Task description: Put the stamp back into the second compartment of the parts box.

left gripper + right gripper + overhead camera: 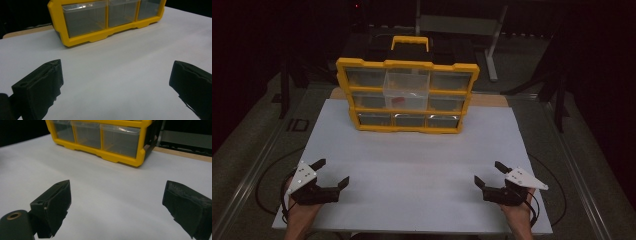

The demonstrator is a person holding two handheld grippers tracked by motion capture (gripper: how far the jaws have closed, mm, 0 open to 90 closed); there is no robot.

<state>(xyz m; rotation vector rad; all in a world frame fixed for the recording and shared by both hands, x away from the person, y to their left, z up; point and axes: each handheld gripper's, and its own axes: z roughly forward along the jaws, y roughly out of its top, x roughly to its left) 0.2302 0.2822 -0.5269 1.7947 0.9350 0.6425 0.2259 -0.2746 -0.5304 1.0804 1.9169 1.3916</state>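
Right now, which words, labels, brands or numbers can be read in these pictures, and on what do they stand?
No text can be read.
Organizer: yellow frame and clear drawers carry no legible label or brand; a small red item in the pulled-out middle drawer is too blurred to tell.
Grippers, left and right: no markings readable.
White table: blank.

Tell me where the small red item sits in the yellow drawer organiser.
In the high view, the small red item lies inside the clear plastic drawer pulled out from the middle of the yellow drawer organiser, at the white table's far edge.

A yellow drawer organizer (407, 95) stands upright at the table's far side. Its clear middle drawer (406, 91) juts out.
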